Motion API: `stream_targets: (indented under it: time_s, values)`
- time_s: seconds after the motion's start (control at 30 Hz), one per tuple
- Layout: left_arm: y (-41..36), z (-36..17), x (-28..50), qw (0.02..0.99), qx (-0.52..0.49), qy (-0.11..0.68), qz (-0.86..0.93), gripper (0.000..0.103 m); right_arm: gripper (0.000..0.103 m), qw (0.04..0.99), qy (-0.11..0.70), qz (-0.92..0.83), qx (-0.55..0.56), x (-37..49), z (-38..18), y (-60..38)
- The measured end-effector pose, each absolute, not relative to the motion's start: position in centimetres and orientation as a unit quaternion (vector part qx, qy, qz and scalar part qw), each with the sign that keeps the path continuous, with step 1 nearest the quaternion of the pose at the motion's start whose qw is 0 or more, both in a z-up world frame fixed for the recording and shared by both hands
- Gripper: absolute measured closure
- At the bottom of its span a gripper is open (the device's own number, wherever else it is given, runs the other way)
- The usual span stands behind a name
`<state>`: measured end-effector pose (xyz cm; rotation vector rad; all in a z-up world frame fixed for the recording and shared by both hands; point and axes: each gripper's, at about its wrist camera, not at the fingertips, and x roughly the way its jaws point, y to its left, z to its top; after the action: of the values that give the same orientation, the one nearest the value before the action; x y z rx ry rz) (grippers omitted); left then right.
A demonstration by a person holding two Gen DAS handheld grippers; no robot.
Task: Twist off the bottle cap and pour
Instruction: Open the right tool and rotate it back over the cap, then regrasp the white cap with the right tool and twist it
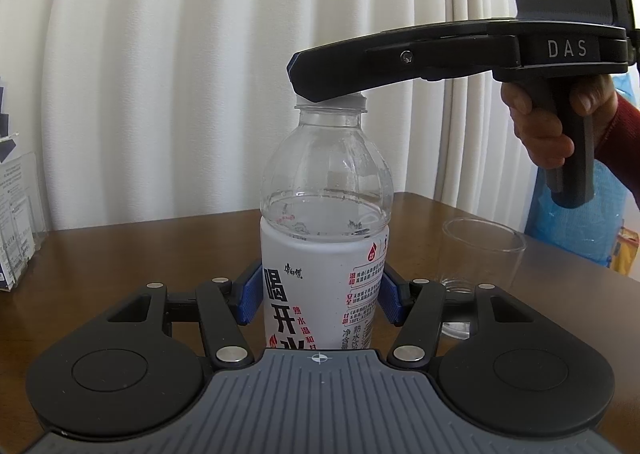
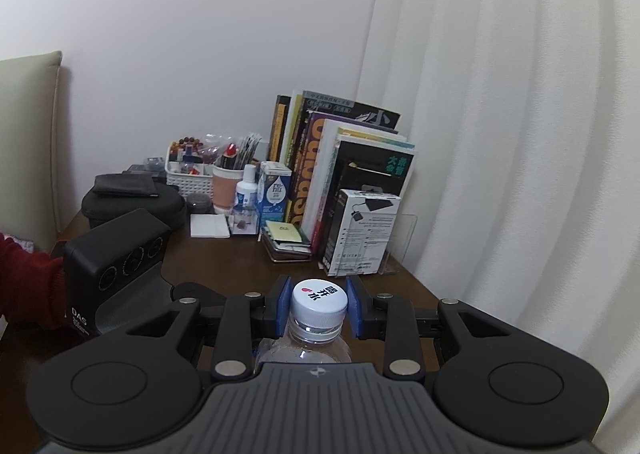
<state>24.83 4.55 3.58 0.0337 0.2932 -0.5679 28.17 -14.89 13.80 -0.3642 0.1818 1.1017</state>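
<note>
While the left gripper (image 1: 320, 294) pinches the upright bottle (image 1: 324, 230) by its label on the table (image 1: 160, 250), the right gripper (image 2: 318, 308) clamps its white cap (image 2: 319, 300). The bottle is over half full of water; the clear cup (image 1: 480, 254) beside it looks empty.

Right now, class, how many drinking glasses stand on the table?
1. A clear glass stands on the wooden table, to the right of the water bottle. Others could be hidden behind the bottle.

Clear plastic bottle (image 1: 326, 189), glossy wooden table (image 1: 160, 254)
</note>
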Motion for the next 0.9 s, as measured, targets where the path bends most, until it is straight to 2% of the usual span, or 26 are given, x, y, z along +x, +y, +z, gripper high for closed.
stream_targets:
  time_s: [0.27,0.33,0.43,0.8,0.87,0.9]
  values:
    - [4.5,3.6,24.7,0.949,0.016,0.144,-0.28,0.045,0.059,0.847,0.081,0.496,-0.172,27.5,13.3,-14.2]
    - [4.5,3.6,24.6,0.949,0.017,0.144,-0.279,0.045,0.051,0.863,0.076,0.471,-0.165,27.2,13.2,-14.0]
    - [4.5,3.7,24.5,0.949,0.016,0.144,-0.279,0.045,0.048,0.889,0.065,0.431,-0.138,26.2,13.1,-14.0]
    - [4.5,3.6,24.5,0.949,0.014,0.145,-0.278,0.045,0.049,0.948,0.047,0.308,-0.07,23.5,11.1,-11.7]
    - [4.5,3.6,24.6,0.949,0.013,0.146,-0.278,0.045,0.052,0.953,0.05,0.292,-0.066,23.5,10.8,-11.4]
    - [4.5,3.6,24.6,0.949,0.013,0.146,-0.278,0.045,0.057,0.956,0.051,0.283,-0.055,23.4,10.7,-11.4]
